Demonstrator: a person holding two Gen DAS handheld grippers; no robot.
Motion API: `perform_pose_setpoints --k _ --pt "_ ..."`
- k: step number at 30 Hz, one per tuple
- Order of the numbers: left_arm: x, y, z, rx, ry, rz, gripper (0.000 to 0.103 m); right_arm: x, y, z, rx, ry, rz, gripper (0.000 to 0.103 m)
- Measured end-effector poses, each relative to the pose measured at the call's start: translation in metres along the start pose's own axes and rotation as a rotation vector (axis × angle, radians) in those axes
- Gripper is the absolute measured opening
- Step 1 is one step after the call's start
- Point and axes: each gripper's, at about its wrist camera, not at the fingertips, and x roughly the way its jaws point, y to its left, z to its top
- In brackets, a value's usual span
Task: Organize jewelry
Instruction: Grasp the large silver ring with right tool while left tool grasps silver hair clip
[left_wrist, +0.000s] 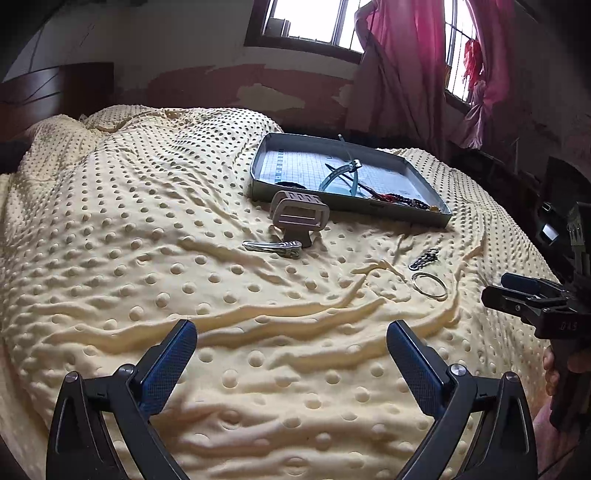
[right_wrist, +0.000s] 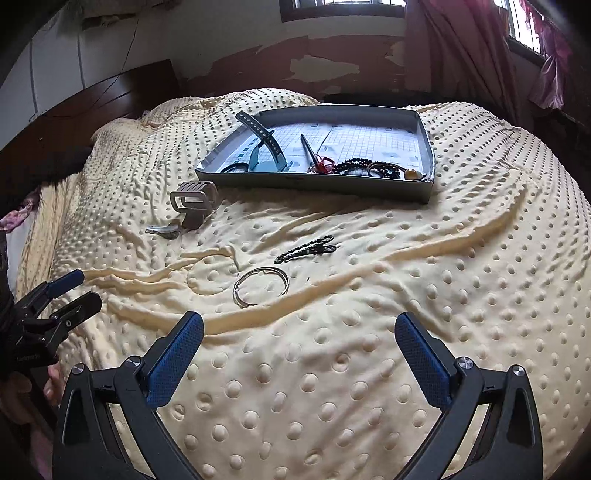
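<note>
**Hovering over the bed, both grippers empty**

Holding our left gripper (left_wrist: 291, 345) and right gripper (right_wrist: 299, 338) wide open with nothing in them, we look across a yellow dotted blanket (right_wrist: 369, 332), rumpled into ridges, on a bed under barred windows, a pink curtain (left_wrist: 406, 55) and a wall with peeling paint. A grey tray (right_wrist: 314, 182) lies far across it, holding a blue strap, beads and cords. On the blanket nearer us lie bangles (right_wrist: 260, 286), flat; a dark chain (right_wrist: 306, 249), long axis left to right; a hair clip (left_wrist: 273, 245), also crosswise; and a beige clasp (left_wrist: 299, 214) touching the tray.
</note>
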Motion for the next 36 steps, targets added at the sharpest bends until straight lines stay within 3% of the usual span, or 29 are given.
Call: perform_pose_setpoints --k 5,9,12,20,30,36 --pt "0.008 0.016 0.012 -0.05 -0.009 0.029 0.103 0.011 0.006 0.006 -0.056 0.011 0.016 0.101" --pt "0.022 0.03 0.028 -0.103 0.012 -0.022 0.103 0.023 0.016 0.011 -0.122 0.026 0.037 0.1" --pt "0.036 0.037 0.039 -0.129 0.026 -0.063 0.103 0.03 0.017 0.015 -0.132 0.036 0.06 0.09" --pt "0.083 0.015 0.064 0.031 0.08 -0.138 0.1 0.051 0.01 0.02 -0.122 0.068 0.097 0.072" --pt "0.12 0.015 0.076 0.115 0.167 -0.205 0.09 0.07 0.022 0.024 -0.147 0.094 0.134 0.071" --pt "0.119 0.01 0.069 0.155 0.195 -0.231 0.074 0.072 0.023 0.021 -0.13 0.107 0.142 0.071"
